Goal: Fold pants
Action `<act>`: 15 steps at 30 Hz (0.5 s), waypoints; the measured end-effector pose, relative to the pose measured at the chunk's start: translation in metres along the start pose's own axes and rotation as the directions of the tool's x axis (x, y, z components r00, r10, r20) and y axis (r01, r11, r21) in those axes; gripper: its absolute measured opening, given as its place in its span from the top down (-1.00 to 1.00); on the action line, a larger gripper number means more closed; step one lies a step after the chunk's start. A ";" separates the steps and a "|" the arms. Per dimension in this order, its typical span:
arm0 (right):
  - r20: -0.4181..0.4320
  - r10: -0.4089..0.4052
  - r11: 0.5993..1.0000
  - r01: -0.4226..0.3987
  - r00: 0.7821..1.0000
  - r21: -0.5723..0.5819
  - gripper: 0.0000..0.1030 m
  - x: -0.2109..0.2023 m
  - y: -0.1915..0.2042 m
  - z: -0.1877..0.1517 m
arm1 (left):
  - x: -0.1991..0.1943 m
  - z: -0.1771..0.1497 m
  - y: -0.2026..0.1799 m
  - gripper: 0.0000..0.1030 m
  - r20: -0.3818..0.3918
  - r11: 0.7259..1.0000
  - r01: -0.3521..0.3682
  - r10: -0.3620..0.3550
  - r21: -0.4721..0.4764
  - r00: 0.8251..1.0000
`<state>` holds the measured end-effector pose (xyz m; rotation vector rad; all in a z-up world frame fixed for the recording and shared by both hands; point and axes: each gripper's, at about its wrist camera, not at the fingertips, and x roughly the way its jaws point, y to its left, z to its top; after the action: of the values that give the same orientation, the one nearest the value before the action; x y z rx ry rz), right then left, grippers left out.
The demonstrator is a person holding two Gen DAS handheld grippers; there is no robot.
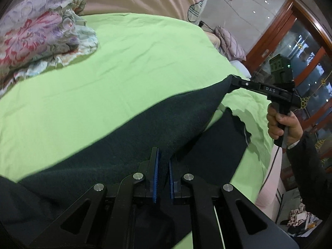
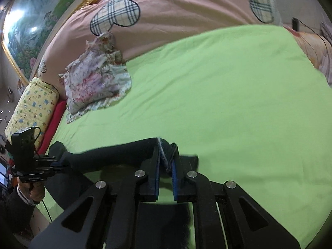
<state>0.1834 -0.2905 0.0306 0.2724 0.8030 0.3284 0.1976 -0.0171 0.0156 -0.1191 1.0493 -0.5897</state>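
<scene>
The dark pants (image 1: 145, 137) hang stretched above the green bed sheet (image 1: 124, 62), held up at two points. My left gripper (image 1: 164, 155) is shut on the pants' edge, with fabric pinched between its blue pads. My right gripper (image 1: 233, 83) shows at the right of the left wrist view, shut on the far corner of the pants. In the right wrist view my right gripper (image 2: 167, 153) pinches the pants (image 2: 116, 153), and my left gripper (image 2: 60, 164) holds their other end at the left. The lower part of the pants drapes down toward the sheet.
A crumpled floral cloth (image 2: 97, 85) lies on the green sheet (image 2: 228, 95) toward the far left. A pink quilt (image 2: 176, 12) is piled behind it. A yellow patterned pillow (image 2: 33, 108) sits at the bed's left edge. A wooden glass cabinet (image 1: 300, 47) stands to the right.
</scene>
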 end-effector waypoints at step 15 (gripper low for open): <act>0.019 0.025 0.999 -0.024 1.000 -0.024 0.84 -0.046 0.008 -0.063 | -0.007 -0.050 -0.016 0.88 -0.010 0.999 0.027 -0.027 -0.022 1.000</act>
<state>0.1056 -0.2936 0.0214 0.2629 0.7764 0.3575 0.1464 -0.0179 0.0017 -0.1495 1.0653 -0.6038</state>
